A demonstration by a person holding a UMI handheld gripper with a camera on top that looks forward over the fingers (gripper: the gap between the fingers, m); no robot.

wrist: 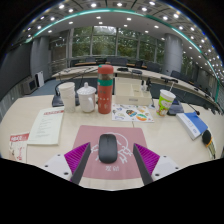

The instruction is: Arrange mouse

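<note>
A black mouse (107, 149) lies on a pink mouse mat (90, 136) on the light wooden table (170, 150). My gripper (111, 157) is open, its two magenta pads (77, 156) spread wide at either side of the mouse. The mouse stands between the fingers with a clear gap on each side, resting on the mat. Its rear end reaches down to about the level of the fingertips.
Beyond the mat stand a red bottle (105, 89), a white lidded pot (87, 98), a white cup (67, 93) and a green-lidded cup (166, 101). A booklet (45, 126) lies to the left, coloured leaflets (130, 113) to the right, a blue-and-white item (192, 124) farther right.
</note>
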